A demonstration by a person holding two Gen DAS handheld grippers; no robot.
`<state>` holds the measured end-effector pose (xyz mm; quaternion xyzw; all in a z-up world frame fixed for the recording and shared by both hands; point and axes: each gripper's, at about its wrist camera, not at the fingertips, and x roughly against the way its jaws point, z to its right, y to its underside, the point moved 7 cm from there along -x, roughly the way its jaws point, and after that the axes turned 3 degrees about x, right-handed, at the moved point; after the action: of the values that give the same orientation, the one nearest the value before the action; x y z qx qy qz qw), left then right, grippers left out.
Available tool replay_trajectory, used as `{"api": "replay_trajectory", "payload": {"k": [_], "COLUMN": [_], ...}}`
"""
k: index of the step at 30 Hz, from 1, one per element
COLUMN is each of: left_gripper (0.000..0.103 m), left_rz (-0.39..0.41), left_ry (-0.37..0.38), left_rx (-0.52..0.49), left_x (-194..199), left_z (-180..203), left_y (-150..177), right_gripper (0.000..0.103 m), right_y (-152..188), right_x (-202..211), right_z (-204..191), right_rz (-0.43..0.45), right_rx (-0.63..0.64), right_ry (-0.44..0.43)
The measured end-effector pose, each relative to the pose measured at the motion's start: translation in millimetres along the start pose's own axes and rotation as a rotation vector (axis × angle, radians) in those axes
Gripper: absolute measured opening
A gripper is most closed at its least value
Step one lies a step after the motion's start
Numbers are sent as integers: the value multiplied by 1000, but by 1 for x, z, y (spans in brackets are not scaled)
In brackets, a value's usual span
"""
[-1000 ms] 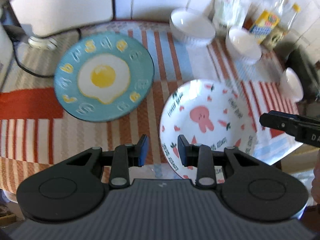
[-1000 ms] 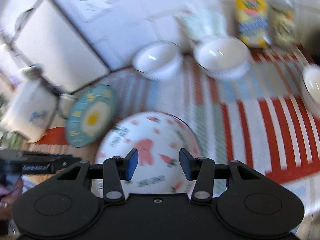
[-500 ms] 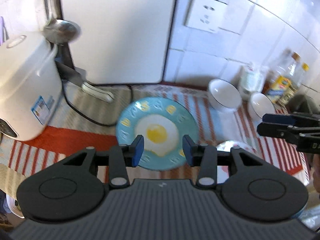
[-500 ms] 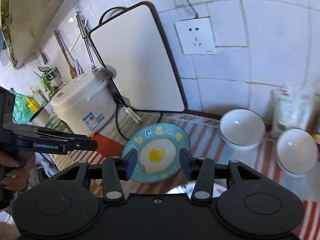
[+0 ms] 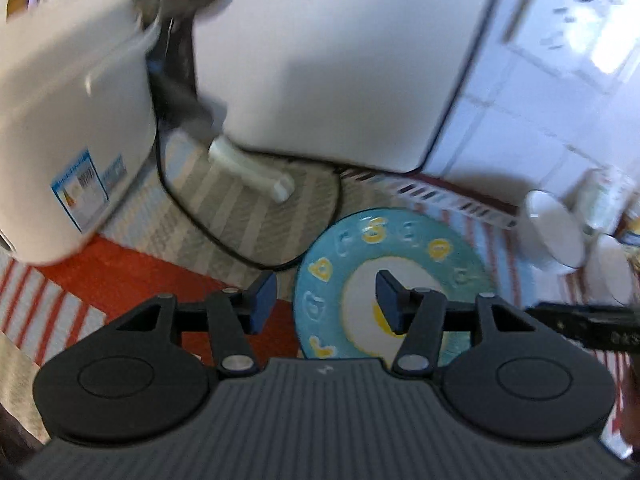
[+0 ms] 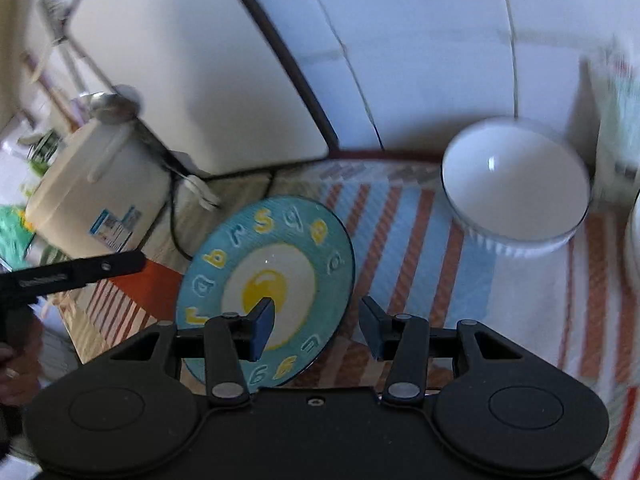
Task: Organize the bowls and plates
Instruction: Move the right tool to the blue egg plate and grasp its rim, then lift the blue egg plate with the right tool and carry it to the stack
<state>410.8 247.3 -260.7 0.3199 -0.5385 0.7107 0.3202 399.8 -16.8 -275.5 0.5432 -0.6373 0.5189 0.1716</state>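
My left tool hangs with its fingers spread wide and nothing between them, and my right tool is the same — wide apart, empty. The blue plate with the fried-egg picture lies flat on the striped cloth of the table, face up; being round, it has no long axis to speak of, but its ring of raised letters reads along the far rim, and the yolk sits at the centre. In the left wrist view the blue plate lies ahead and a little right of my left tool, whose right finger stands over the egg white while the left one is over the cloth beside the rim. In the right wrist view the plate lies ahead and to the left, with my left-hand finger over the yolk and the other finger over bare cloth just past the rim. I cannot tell whether either tool touches the plate. A white bowl stands upright, mouth up, well apart from the plate toward the tiled wall, and a second white bowl sits just beside the first in the left view. Behind the plate a white board leans against the wall, a rice cooker stands to its left, and a black cord loops over the cloth between them — much of this is blurred.
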Motion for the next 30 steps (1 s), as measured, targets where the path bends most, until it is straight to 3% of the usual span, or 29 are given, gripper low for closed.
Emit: {"api": "replay_trajectory", "payload": {"k": [10, 13, 16, 18, 27, 30], "left_gripper": [50, 40, 20, 18, 22, 22], "left_rz": [-141, -170, -188, -173, -154, -155], "left_ry": [-22, -45, 1, 21, 53, 35], "left_rx": [18, 32, 63, 80, 156, 94], "left_x": [-58, -67, -70, -69, -70, -68], "left_z": [-8, -13, -15, -17, -21, -15], "left_y": [12, 17, 23, 24, 26, 26], "right_gripper": [52, 51, 39, 15, 18, 19], "right_y": [4, 6, 7, 8, 11, 12], "right_x": [-38, -44, -51, -56, -66, -68], "right_z": [16, 16, 12, 10, 11, 14], "right_rz": [-86, -107, -129, -142, -144, -149], "right_rx": [-99, -127, -132, -140, -209, -252], "right_ry": [69, 72, 88, 96, 78, 70]}}
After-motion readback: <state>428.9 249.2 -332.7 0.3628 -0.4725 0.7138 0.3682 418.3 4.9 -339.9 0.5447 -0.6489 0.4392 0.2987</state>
